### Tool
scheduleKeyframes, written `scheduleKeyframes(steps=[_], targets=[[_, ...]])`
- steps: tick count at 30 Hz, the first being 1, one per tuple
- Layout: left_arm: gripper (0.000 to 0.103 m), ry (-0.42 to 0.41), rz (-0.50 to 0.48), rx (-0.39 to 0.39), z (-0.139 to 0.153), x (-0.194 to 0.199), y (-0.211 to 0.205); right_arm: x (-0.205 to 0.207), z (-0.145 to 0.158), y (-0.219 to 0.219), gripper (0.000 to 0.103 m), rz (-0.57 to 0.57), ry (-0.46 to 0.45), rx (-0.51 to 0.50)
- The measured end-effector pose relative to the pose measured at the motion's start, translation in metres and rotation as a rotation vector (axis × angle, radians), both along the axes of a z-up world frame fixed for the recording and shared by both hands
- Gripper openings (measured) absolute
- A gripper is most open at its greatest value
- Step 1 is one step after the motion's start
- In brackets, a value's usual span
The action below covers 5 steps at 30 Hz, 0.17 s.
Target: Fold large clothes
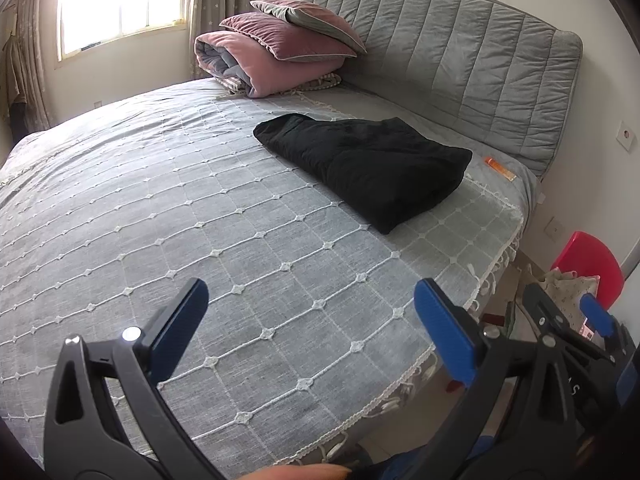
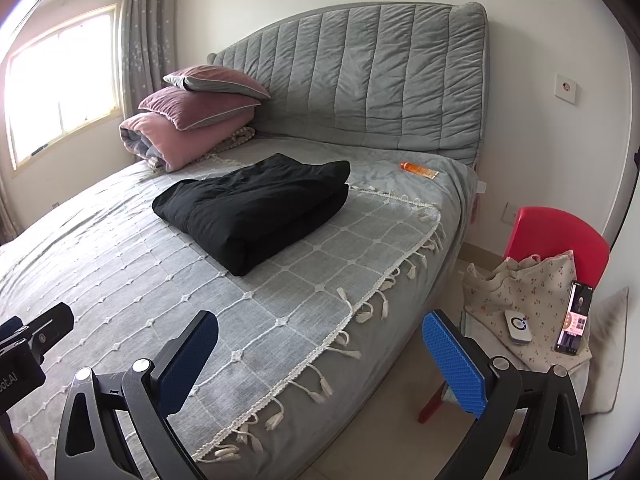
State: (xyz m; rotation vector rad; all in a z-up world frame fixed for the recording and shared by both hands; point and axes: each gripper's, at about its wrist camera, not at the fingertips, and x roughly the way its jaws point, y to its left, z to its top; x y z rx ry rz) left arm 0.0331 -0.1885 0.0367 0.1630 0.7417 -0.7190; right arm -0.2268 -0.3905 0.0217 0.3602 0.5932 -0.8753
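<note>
Both grippers hang at the foot end of the bed, and neither one touches the cloth. The left gripper has its jaws spread wide with nothing between them, just the gray bedspread with its white grid stitching showing through the gap. The right gripper is the same: jaws wide apart, empty, sitting over the tasselled edge of the spread.

The black garment lies folded into a thick rectangular bundle on the bed, up toward the headboard, well apart from both grippers. In the left wrist view it sits at about one o'clock from the jaws; in the right wrist view it is at about eleven o'clock, its folded edge facing the camera.

At ten o'clock of the garment, a rolled pink quilt carries two stacked pink pillows against the headboard. At two o'clock of it, an orange tube lies on the gray sheet near the mattress corner.

Off the bed, at three o'clock in the right wrist view, a red chair holds a floral cloth bag, with a lit phone propped upright and a small white device lying on the bag. A bright window glows at the far left.
</note>
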Motion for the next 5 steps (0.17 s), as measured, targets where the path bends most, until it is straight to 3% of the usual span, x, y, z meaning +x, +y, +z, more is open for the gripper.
scheduleKeyframes(steps=[5], targets=[[0.102, 0.002, -0.005, 0.003, -0.0008, -0.0008, -0.0008, -0.0018, -0.0019, -0.0001, 0.103, -0.006, 0.001, 0.005]])
